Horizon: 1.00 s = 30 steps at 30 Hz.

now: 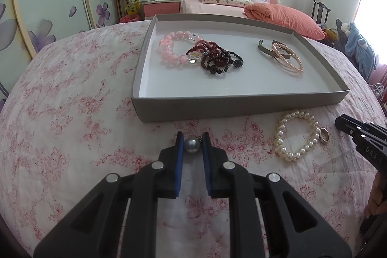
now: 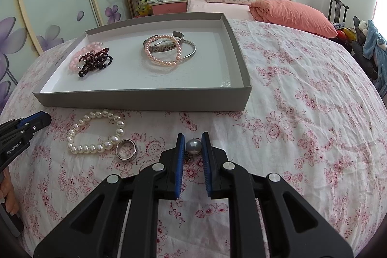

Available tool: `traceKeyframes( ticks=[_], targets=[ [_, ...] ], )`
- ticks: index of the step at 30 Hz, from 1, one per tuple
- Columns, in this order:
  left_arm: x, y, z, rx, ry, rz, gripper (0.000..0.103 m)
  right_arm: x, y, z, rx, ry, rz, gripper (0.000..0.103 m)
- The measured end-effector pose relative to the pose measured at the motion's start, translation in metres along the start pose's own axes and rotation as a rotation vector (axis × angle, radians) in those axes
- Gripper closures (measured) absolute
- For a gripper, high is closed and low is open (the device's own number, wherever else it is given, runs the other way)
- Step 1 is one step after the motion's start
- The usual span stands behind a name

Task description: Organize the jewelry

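Grey pearl point(image 1: 192, 144) pinched in your L gripper point(image 1: 192, 140), another pearl point(image 2: 193, 146) in R gripper point(image 2: 193, 140) — both clamped on them, low over the bedspread point(image 2: 302, 100). Tray point(image 2: 145, 98) lies straight ahead, past the fingertips; L is nearer its open floor.

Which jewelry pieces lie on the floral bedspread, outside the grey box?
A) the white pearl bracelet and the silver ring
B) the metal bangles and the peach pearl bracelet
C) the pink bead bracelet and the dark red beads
A: the white pearl bracelet and the silver ring rest on the floral bedspread in front of the grey box; the other pieces lie inside it.
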<state>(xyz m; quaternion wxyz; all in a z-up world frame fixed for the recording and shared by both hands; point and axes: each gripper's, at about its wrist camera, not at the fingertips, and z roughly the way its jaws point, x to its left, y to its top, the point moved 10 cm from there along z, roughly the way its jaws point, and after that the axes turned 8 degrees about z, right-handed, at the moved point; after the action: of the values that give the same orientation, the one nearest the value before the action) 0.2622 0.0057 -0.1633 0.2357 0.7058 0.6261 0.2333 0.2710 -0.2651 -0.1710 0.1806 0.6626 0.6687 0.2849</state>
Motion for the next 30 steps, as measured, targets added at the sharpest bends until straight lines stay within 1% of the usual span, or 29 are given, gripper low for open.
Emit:
traceKeyframes(
  ticks=[6, 10, 14, 17, 19, 22, 25, 27, 30],
  targets=[
    [0.002, 0.0, 0.0, -0.002, -0.006, -0.004, 0.087, -0.002, 0.0, -0.002, -0.002, 0.014, 0.017, 0.088],
    [0.005, -0.001, -0.002, -0.007, -0.011, -0.027, 0.087, -0.009, 0.003, -0.008, -0.032, 0.015, 0.045, 0.088],
    [0.008, -0.004, -0.011, -0.025, -0.021, -0.048, 0.087, -0.002, 0.005, -0.018, -0.059, 0.031, 0.031, 0.088],
    [0.007, 0.002, -0.028, -0.078, -0.027, -0.052, 0.087, 0.006, 0.011, -0.028, -0.09, 0.052, 0.021, 0.088],
    [0.005, 0.01, -0.044, -0.128, -0.021, -0.044, 0.087, 0.012, 0.017, -0.037, -0.118, 0.066, 0.018, 0.088],
    [-0.001, 0.024, -0.066, -0.202, -0.013, -0.027, 0.087, 0.025, 0.029, -0.053, -0.177, 0.09, 0.001, 0.088],
    [-0.008, 0.039, -0.091, -0.29, 0.012, -0.002, 0.087, 0.039, 0.04, -0.071, -0.246, 0.113, -0.026, 0.088],
    [-0.013, 0.046, -0.105, -0.344, 0.03, 0.01, 0.087, 0.047, 0.048, -0.086, -0.309, 0.125, -0.048, 0.088],
    [-0.017, 0.055, -0.118, -0.395, 0.039, 0.016, 0.087, 0.058, 0.057, -0.106, -0.393, 0.143, -0.07, 0.088]
  ],
)
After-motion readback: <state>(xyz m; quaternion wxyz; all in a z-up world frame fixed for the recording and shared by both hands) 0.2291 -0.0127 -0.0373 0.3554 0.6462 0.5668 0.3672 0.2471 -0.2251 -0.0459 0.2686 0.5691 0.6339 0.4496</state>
